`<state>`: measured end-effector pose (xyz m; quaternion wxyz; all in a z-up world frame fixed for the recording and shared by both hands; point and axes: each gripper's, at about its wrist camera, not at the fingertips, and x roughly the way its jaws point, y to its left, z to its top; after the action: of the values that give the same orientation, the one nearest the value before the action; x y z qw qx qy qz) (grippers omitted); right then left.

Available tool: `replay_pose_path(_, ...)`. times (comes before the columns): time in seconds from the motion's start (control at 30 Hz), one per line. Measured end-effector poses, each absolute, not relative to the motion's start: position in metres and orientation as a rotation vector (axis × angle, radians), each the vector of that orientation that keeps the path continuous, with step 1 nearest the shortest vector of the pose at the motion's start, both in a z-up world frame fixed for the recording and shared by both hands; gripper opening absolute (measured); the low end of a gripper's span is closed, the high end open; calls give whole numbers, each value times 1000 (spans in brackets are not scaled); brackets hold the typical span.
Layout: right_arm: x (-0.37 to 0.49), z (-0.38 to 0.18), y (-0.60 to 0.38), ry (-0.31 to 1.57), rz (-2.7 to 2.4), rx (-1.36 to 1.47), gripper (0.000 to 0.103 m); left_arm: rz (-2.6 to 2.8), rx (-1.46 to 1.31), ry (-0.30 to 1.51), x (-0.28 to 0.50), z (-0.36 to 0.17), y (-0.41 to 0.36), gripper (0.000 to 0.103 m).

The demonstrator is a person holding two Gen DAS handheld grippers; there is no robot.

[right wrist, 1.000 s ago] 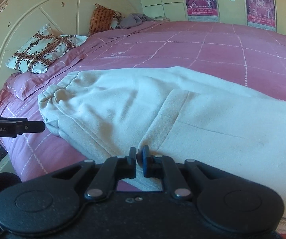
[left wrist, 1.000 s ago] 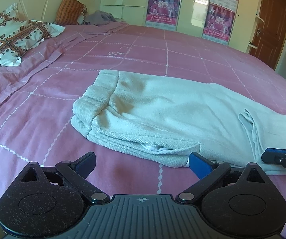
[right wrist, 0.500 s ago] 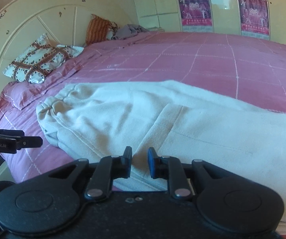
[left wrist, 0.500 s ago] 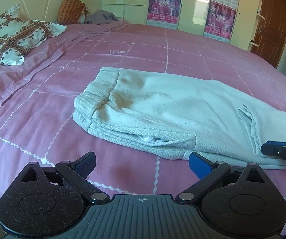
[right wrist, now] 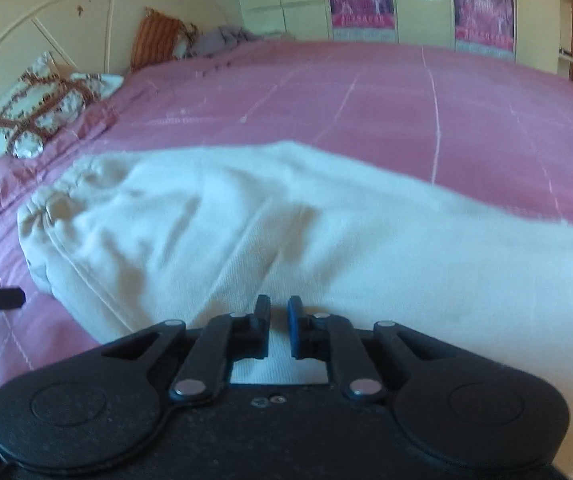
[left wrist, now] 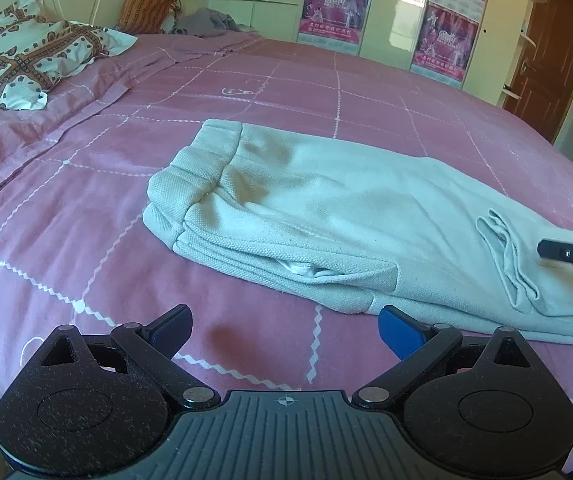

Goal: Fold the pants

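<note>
We see the bed (left wrist: pixel 86 216) carrying the pants (left wrist: pixel 326 216), laid lengthwise and already doubled leg on leg, waistband toward the pillow (left wrist: pixel 26 64), likely ready for a crosswise fold. Our left gripper (left wrist: pixel 284 326) hovers off the near edge, jaws spread wide, nothing between. Our right gripper (right wrist: pixel 277 322) sits over the leg end, jaws nearly together; whether they pinch cloth we cannot tell.

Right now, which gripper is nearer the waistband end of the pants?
Left. The left gripper hangs over bare bedspread just short of the waistband; the right gripper is farther along, over the legs.
</note>
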<state>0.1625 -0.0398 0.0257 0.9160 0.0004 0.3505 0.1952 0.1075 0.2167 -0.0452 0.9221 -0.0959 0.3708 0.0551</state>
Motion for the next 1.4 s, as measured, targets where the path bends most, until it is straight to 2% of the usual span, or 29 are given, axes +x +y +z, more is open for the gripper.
replay_pose_path(0.1,176,36,-37,654,349,45,10,115,-202,771,110,-48,217,99)
replay_pose_path(0.2,207,5,-16,818,408,44,9,112,-190,779,112,-49,215,99)
replay_pose_path(0.43,197,17,-16,684,382,77,7,116,-220,777,112,-51,221,99)
replay_pose_path(0.5,207,0,-18,796,399,57,7,116,-214,784,114,-51,220,99)
replay_pose_path(0.53,207,3,-21,783,416,45,8,117,-209,784,114,-51,219,99)
replay_pose_path(0.73,195,48,-92,606,228,40,13,122,-195,782,114,-51,216,99)
replay_pose_path(0.83,223,35,-137,684,-1,26,17,128,-176,787,115,-51,213,99)
replay_pose_path(0.9,244,9,-160,807,-31,49,16,128,-168,789,115,-50,212,99)
replay_pose_path(0.93,244,7,-166,797,1,69,16,130,-169,789,115,-50,212,99)
replay_pose_path(1.1,197,32,-183,680,47,85,20,137,-175,795,115,-52,213,99)
replay_pose_path(1.23,158,0,-191,765,75,35,21,134,-147,803,117,-52,209,99)
replay_pose_path(1.3,139,4,-191,711,76,11,21,137,-134,805,117,-52,207,99)
replay_pose_path(1.4,110,18,-200,622,92,78,28,144,-135,799,115,-51,206,99)
